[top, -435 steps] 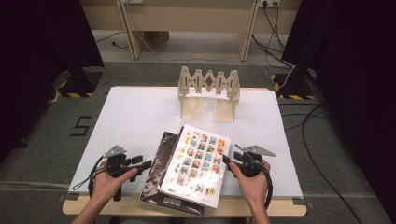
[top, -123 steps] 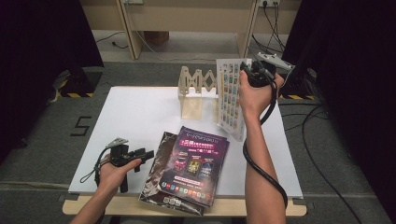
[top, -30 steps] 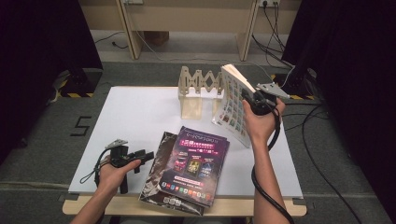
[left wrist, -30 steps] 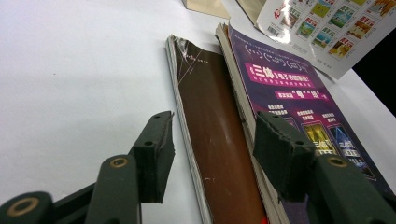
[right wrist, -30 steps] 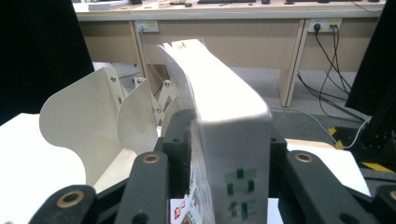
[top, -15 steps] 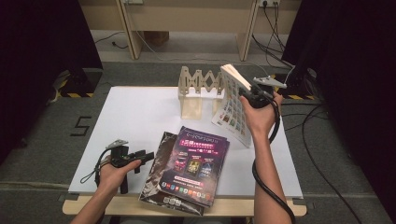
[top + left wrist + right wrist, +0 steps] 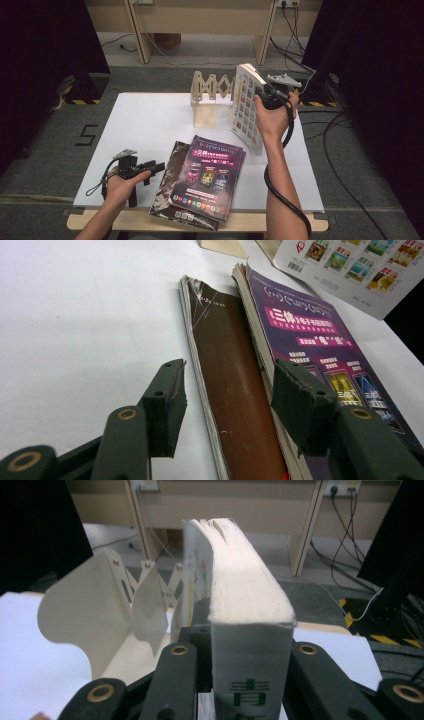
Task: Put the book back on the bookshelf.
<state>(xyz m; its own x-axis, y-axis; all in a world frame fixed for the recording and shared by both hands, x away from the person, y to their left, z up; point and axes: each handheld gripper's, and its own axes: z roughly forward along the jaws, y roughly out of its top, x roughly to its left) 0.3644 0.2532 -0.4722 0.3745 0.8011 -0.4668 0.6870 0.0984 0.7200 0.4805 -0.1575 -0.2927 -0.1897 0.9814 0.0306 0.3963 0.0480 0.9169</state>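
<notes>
Green Chinese lettering marks the spine of the thick picture-grid book (image 7: 250, 645), clamped by the closing right gripper (image 7: 264, 95) at two o'clock beside the wooden rack (image 7: 212, 92); left gripper (image 7: 227, 405) gapes empty at the purple magazine (image 7: 320, 355).

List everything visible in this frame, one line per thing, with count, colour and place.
Picture-grid magazine: one, white cover, held upright beside the rack, right gripper shut on its spine.
Purple magazine: one, top of the front-edge stack.
Brown magazine: one, dark glossy, under the purple one.
Accordion rack: one, pale wood, table's far middle.
Table: one, white.
Left gripper: black, open, resting left of the stack.
Right gripper: black, raised by the rack.
</notes>
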